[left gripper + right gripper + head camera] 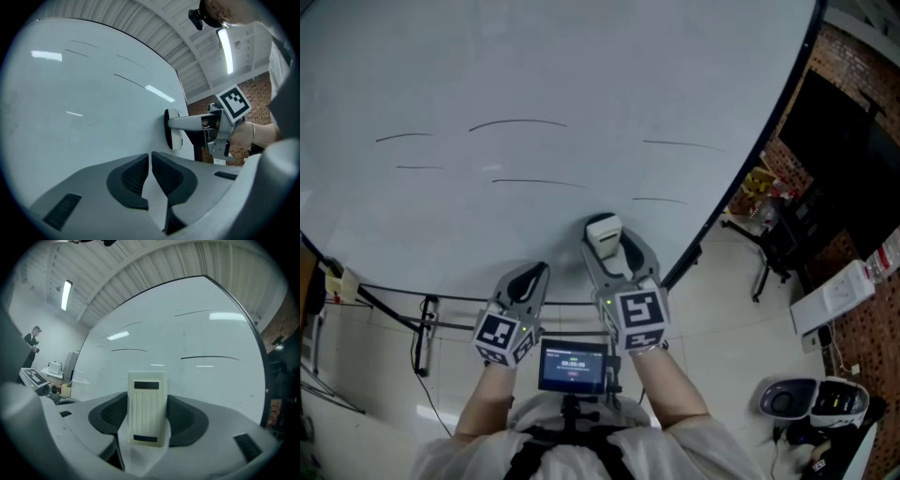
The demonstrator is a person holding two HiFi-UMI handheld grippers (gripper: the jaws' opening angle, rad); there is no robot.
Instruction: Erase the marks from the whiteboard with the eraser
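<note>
While my right gripper [611, 242] is clamped on the eraser [148, 404], whose pad looks pressed flat against the lower part of the whiteboard [581, 75], I judge the wiping is only starting, since every line I can see is whole. My left gripper [150, 176] hangs at 8 o'clock of the eraser, jaws all but together on nothing. Next I'd slide the pad toward 1 o'clock over the nearest line [659, 200] with firm, flat contact, then cross to the line at 11 o'clock [539, 182].
</note>
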